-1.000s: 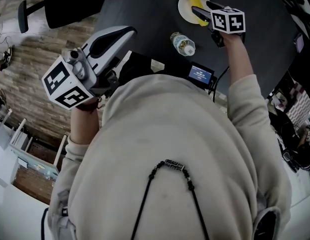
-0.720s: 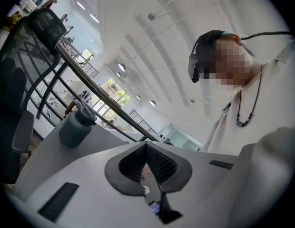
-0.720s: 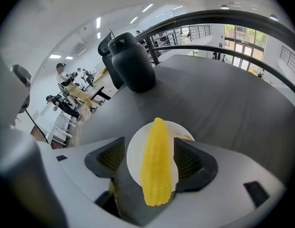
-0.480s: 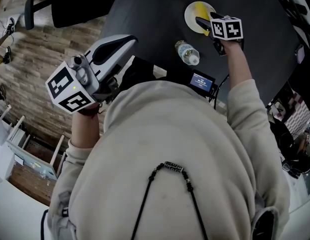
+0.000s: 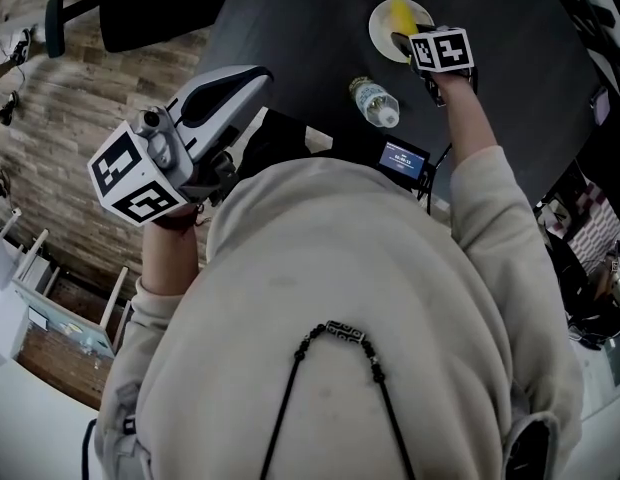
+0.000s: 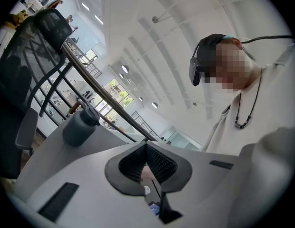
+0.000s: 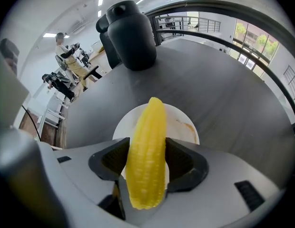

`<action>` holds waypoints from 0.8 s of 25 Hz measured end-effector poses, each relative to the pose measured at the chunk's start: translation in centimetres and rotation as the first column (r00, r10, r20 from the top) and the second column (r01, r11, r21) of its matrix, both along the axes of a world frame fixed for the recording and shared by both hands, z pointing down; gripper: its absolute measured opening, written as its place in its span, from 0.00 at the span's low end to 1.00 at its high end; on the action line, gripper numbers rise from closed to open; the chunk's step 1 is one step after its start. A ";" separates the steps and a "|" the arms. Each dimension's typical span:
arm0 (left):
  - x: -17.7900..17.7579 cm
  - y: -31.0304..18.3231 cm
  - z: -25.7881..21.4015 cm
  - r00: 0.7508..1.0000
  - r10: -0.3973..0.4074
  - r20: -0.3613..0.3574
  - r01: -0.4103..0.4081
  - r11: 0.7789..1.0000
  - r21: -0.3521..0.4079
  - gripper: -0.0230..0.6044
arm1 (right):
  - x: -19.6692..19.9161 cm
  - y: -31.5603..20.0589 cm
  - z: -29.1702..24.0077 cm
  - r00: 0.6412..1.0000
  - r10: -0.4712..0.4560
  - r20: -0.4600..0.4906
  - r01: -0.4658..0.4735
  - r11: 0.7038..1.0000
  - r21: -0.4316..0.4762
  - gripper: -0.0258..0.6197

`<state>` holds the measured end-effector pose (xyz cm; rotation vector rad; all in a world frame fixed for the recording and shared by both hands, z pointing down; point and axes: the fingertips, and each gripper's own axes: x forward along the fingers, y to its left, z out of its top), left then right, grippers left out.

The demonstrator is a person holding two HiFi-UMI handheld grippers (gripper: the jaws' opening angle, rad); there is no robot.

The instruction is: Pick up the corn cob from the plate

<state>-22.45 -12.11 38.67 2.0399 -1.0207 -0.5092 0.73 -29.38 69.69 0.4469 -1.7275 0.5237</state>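
- Left gripper [image 6: 147, 151], near the body: jaws together, nothing between them.
- Right gripper [image 7: 146, 164], far out over the table [image 7: 223, 94]: its jaws have just been closing and now press both sides of the corn [image 7: 148, 137].
- Corn not yet off the plate [image 7: 184, 122]; the lift is left, I judge.

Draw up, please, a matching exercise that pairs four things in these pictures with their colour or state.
Things:
1. corn cob
2. plate
3. water bottle
4. left hand-held gripper

Colour or state:
A. white and round
B. jaws together, nothing held
C. yellow
D. clear, with a pale cap

Pairs: 1-C, 2-A, 3-D, 4-B
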 end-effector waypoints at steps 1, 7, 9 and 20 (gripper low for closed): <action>0.0 -0.1 0.0 1.000 -0.002 -0.001 0.002 1.000 0.001 0.04 | 0.1 -0.1 0.0 1.000 -0.002 -0.005 0.002 1.000 0.004 0.42; 0.2 -0.3 -0.7 1.000 0.004 -0.001 -0.004 1.000 0.018 0.04 | 0.6 -0.4 -1.0 0.999 0.033 0.015 -0.033 0.999 0.000 0.41; 0.5 -0.6 -1.4 1.000 0.023 0.001 -0.023 0.999 0.035 0.04 | 0.6 -0.5 -1.7 0.998 0.047 0.030 -0.048 0.999 0.012 0.41; -1.7 2.5 0.9 0.993 -0.106 -0.057 0.101 0.991 -0.083 0.04 | -4.5 4.4 -0.2 0.997 -0.050 0.063 0.058 0.988 -0.145 0.41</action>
